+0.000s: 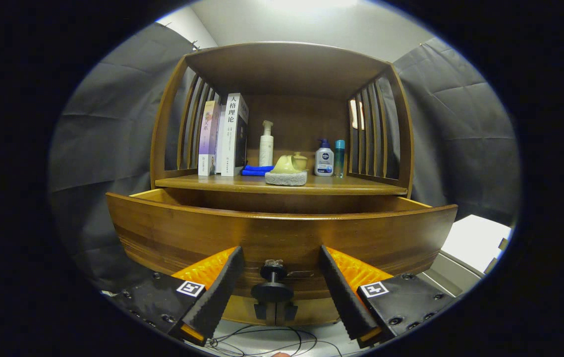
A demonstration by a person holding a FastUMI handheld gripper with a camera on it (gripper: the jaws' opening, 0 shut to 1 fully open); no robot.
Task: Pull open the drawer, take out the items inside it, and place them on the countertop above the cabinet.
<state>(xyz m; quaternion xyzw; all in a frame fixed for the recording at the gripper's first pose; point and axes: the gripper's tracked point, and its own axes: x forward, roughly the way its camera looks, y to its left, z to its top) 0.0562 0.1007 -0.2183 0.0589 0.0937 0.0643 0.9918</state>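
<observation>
A wooden cabinet's drawer (282, 233) stands pulled out toward me, its curved front just ahead of the fingers. Its dark round knob (273, 290) sits between the two fingers, with a gap on each side. My gripper (279, 263) is open around the knob, touching neither side. The drawer's inside is hidden behind its front panel. Above it runs the countertop (356, 187), a wooden shelf under an arched hood.
On the countertop stand books (225, 136) at the left, a white pump bottle (266, 144), a blue cloth (257, 170), a sponge with a yellow-green piece (286, 173), a small jar (300, 159), a white-blue bottle (324, 158) and a teal tube (339, 157). Cables (272, 342) lie below.
</observation>
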